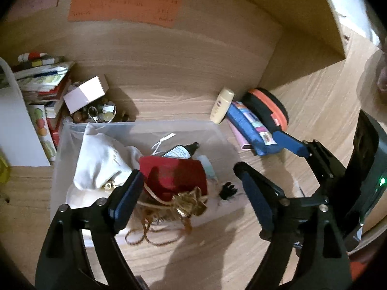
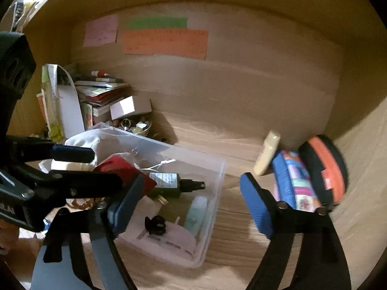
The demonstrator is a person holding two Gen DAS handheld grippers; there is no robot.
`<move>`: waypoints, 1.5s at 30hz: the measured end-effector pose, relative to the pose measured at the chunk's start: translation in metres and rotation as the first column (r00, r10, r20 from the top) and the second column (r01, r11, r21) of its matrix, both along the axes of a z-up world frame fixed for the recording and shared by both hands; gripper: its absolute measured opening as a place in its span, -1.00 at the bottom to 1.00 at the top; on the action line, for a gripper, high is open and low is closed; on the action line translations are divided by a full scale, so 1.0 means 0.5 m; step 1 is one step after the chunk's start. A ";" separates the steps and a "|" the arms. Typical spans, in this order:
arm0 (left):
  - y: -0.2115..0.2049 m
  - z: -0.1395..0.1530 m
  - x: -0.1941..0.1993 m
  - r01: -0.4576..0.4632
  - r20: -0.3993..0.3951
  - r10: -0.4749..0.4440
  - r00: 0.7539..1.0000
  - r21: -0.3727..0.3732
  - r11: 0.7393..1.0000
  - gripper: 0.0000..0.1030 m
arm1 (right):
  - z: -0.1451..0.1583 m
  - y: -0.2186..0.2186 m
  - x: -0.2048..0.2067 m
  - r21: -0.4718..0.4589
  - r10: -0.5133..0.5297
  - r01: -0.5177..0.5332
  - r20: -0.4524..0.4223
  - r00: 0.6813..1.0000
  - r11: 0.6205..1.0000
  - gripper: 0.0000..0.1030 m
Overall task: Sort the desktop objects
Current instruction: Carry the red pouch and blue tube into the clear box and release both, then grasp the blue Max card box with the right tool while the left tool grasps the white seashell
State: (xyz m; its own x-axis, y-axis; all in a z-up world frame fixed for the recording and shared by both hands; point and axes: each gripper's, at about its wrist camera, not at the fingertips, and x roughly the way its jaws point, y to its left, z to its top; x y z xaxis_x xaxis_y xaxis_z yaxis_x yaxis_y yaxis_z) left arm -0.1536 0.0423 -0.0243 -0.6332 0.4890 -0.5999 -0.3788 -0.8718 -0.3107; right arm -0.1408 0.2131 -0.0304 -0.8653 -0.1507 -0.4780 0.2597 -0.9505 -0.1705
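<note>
Left gripper (image 1: 189, 181), right gripper (image 2: 191, 200) agape, empty — orange note (image 2: 165, 43) writing illegible.

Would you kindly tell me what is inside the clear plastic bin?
Inside the clear plastic bin: white cloth bag, red pouch, dark spray bottle, black hair clip, pale green tube. Whatever lies beneath the bags is hidden.

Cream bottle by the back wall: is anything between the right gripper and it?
Nothing visible blocks it. The right gripper is open, and bare desk lies between its fingers and the cream bottle. The blue pouch sits close beside the bottle's right.
</note>
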 end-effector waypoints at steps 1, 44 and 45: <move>-0.004 0.008 0.011 -0.010 -0.010 0.011 1.000 0.004 1.000 0.70 | 0.005 0.001 0.010 0.005 -0.001 0.001 -0.009 1.000 1.000 0.67; -0.332 -0.142 0.327 -0.317 -0.041 0.315 0.948 -0.196 0.928 0.93 | -0.204 -0.323 0.081 -0.070 0.258 -0.254 0.453 0.853 0.965 0.56; -0.332 -0.141 0.329 -0.313 -0.041 0.311 0.949 -0.191 0.930 0.93 | -0.204 -0.324 0.083 -0.061 0.260 -0.261 0.449 0.855 0.963 0.47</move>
State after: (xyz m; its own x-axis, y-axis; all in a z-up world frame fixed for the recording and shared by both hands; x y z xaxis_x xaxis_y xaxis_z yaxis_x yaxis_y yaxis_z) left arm 0.0110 -0.1237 -0.0951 -0.7419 0.1414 -0.6555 -0.0802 -0.9892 -0.1227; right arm -0.0994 0.0509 -0.1325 -0.4863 -0.3391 -0.8053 0.5464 -0.8372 0.0226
